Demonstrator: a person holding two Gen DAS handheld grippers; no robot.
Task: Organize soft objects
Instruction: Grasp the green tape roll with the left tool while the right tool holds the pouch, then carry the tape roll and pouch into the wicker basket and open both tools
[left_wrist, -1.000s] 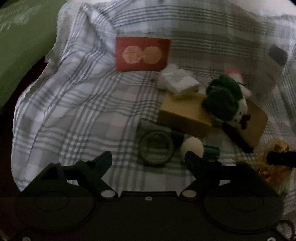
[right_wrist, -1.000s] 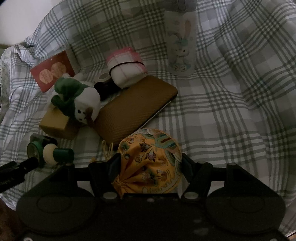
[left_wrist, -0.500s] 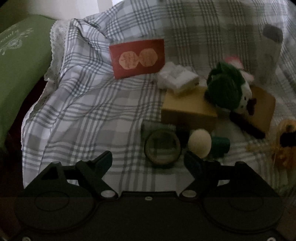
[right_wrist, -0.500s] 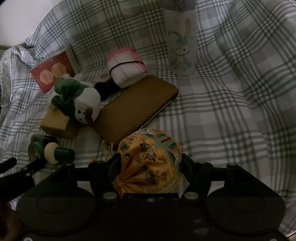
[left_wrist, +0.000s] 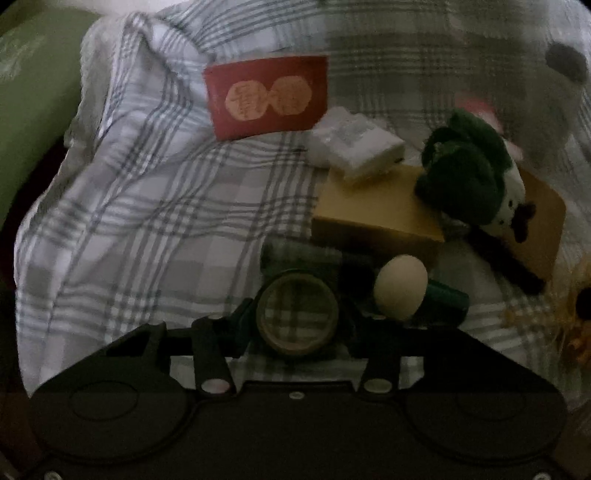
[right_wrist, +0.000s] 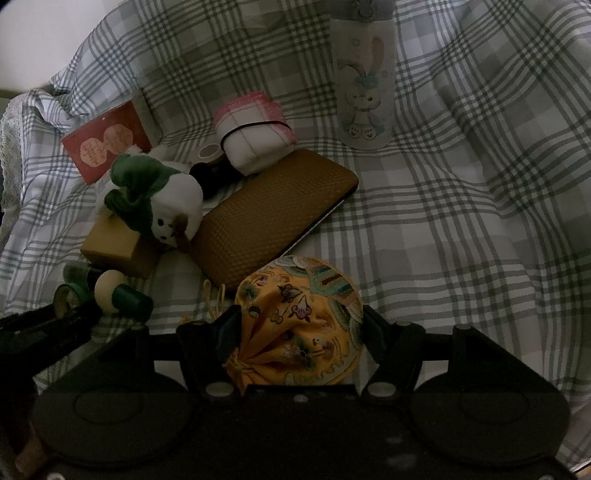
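Note:
My right gripper (right_wrist: 299, 325) is shut on a yellow embroidered drawstring pouch (right_wrist: 301, 319), low over the plaid cloth. My left gripper (left_wrist: 295, 317) has closed around a green tape roll (left_wrist: 297, 312); its jaws touch the roll's sides. The left gripper also shows at the left edge of the right wrist view (right_wrist: 55, 321). A snowman plush with a green hat (right_wrist: 155, 203) leans on a tan box (right_wrist: 114, 245). A cream ball on a green cylinder (left_wrist: 400, 291) lies right of the roll. A pink-trimmed folded cloth (right_wrist: 255, 136) lies behind.
A brown woven case (right_wrist: 273, 218) lies in the middle. A red card (left_wrist: 267, 98) and a white packet (left_wrist: 364, 147) sit at the back. A rabbit-print bottle (right_wrist: 364, 81) stands at the far right. A green cushion (left_wrist: 29, 110) borders the left.
My left gripper has moved forward to the tape roll and its jaws have closed in on it. My right gripper still holds the pouch in the same spot.

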